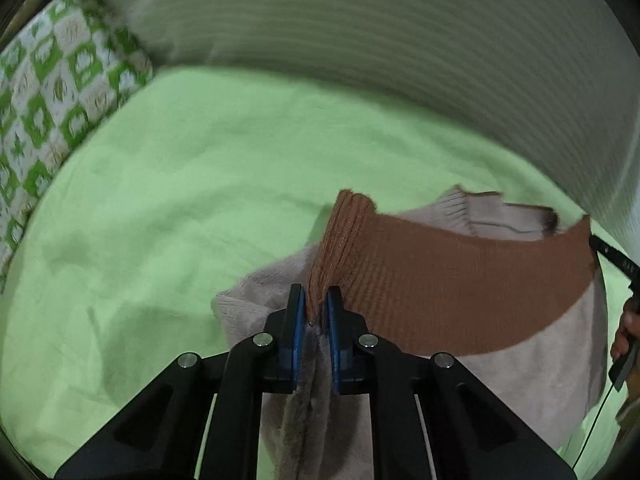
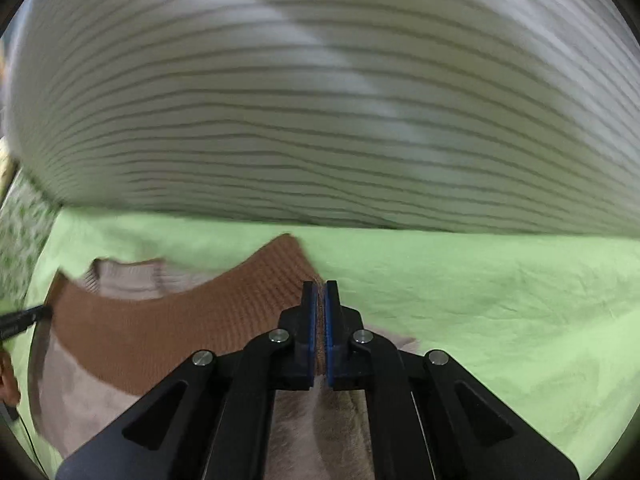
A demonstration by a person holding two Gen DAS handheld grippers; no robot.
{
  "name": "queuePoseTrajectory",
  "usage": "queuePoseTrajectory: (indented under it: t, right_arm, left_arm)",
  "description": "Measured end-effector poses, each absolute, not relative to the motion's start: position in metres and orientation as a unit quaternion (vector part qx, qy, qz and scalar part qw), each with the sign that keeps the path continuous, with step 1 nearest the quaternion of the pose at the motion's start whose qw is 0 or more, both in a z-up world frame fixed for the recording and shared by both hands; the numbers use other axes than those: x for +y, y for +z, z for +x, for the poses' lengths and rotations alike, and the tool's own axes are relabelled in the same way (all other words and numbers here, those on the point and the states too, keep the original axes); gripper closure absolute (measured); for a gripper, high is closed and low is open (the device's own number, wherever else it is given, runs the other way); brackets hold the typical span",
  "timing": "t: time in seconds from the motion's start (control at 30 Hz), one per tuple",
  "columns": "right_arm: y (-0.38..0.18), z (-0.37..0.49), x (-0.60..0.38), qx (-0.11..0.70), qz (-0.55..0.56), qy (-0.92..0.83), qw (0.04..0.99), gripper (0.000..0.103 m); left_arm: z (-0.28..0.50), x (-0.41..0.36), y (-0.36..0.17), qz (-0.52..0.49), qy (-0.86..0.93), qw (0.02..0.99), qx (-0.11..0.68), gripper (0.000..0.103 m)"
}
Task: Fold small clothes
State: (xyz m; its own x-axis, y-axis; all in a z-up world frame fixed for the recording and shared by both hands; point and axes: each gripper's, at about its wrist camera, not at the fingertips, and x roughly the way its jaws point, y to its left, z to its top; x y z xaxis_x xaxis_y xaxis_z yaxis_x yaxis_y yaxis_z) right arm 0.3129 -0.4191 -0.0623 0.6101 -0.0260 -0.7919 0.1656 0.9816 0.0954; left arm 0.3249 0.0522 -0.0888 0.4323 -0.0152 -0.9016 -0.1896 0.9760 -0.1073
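Holding the sweater (image 1: 448,292) up by its brown band, both tongs are clamped on it: left tongs (image 1: 316,308) on one edge, right tongs (image 2: 320,312) on the other, w/ the band stretched between them above the green bed sheet (image 1: 180,208). The beige body hangs below. To fold well, the person should prob. keep both ends level & taut, lower evenly so the fabric lands flat, w/o bunching near the patterned pillow (image 1: 52,92).

Both wrist cams sit low and close over the green bed (image 1: 168,184), facing the striped fabric (image 2: 320,100). Shared: the brown-and-beige sweater (image 1: 440,292), seen from opposite ends.
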Motion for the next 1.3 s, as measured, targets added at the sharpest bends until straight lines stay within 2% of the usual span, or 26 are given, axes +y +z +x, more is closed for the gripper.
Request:
queuePoseTrajectory:
  t: [0.03, 0.07, 0.13, 0.2, 0.23, 0.43, 0.57, 0.73, 0.87, 0.97, 1.03, 1.07, 1.1, 1.13, 1.17, 1.23, 1.3]
  right_arm:
    - [-0.070, 0.315, -0.420, 0.449, 0.085, -0.057, 0.888, 0.098]
    - [-0.073, 0.313, -0.420, 0.451, 0.084, -0.062, 0.887, 0.094]
    - [-0.070, 0.307, -0.419, 0.439, 0.084, -0.072, 0.891, 0.083]
    - [-0.060, 0.296, -0.421, 0.422, 0.095, -0.080, 0.898, 0.064]
    - [-0.053, 0.288, -0.423, 0.411, 0.103, -0.082, 0.902, 0.061]
    - [-0.018, 0.238, -0.418, 0.368, 0.155, -0.036, 0.916, 0.060]
    - [-0.016, 0.204, -0.378, 0.389, 0.170, 0.059, 0.904, 0.060]
    - [-0.041, 0.177, -0.307, 0.435, 0.148, 0.193, 0.867, 0.060]
    - [-0.071, 0.185, -0.259, 0.491, 0.113, 0.259, 0.824, 0.060]
    - [-0.087, 0.213, -0.232, 0.507, 0.036, 0.256, 0.822, 0.060]
    - [-0.091, 0.235, -0.232, 0.506, -0.006, 0.206, 0.837, 0.063]
    - [-0.091, 0.252, -0.242, 0.502, 0.012, 0.190, 0.843, 0.068]
    - [-0.091, 0.269, -0.252, 0.501, 0.030, 0.174, 0.847, 0.080]
    - [-0.092, 0.284, -0.263, 0.501, 0.040, 0.137, 0.853, 0.087]
    - [-0.091, 0.294, -0.273, 0.500, 0.060, 0.119, 0.856, 0.102]
    - [-0.086, 0.305, -0.289, 0.488, 0.102, 0.100, 0.861, 0.103]
    - [-0.078, 0.301, -0.284, 0.474, 0.078, 0.082, 0.873, 0.103]
  left_arm:
    - [0.326, 0.052, -0.094, -0.085, 0.062, 0.840, 0.532, 0.085]
    - [0.326, 0.053, -0.097, -0.081, 0.068, 0.839, 0.533, 0.081]
    - [0.320, 0.059, -0.091, -0.096, 0.074, 0.843, 0.525, 0.076]
    - [0.310, 0.064, -0.081, -0.102, 0.084, 0.848, 0.513, 0.069]
    - [0.305, 0.066, -0.075, -0.103, 0.088, 0.851, 0.507, 0.070]
    - [0.265, 0.066, -0.037, -0.132, 0.068, 0.862, 0.485, 0.064]
    - [0.235, 0.035, -0.026, -0.169, -0.009, 0.858, 0.484, 0.049]
    - [0.185, 0.006, -0.048, -0.235, -0.072, 0.822, 0.513, 0.045]
    - [0.167, -0.003, -0.076, -0.234, -0.057, 0.802, 0.546, 0.044]
    - [0.155, 0.005, -0.093, -0.236, -0.027, 0.801, 0.550, 0.044]
    - [0.146, 0.015, -0.100, -0.254, -0.012, 0.798, 0.547, 0.045]
    - [0.143, 0.020, -0.101, -0.262, -0.011, 0.799, 0.541, 0.045]
    - [0.137, 0.023, -0.101, -0.266, -0.009, 0.801, 0.536, 0.045]
    - [0.133, 0.025, -0.101, -0.264, -0.002, 0.803, 0.534, 0.045]
    - [0.129, 0.027, -0.101, -0.262, 0.003, 0.803, 0.535, 0.045]
    - [0.121, 0.033, -0.100, -0.262, 0.008, 0.804, 0.533, 0.045]
    - [0.112, 0.039, -0.098, -0.256, 0.018, 0.805, 0.534, 0.044]
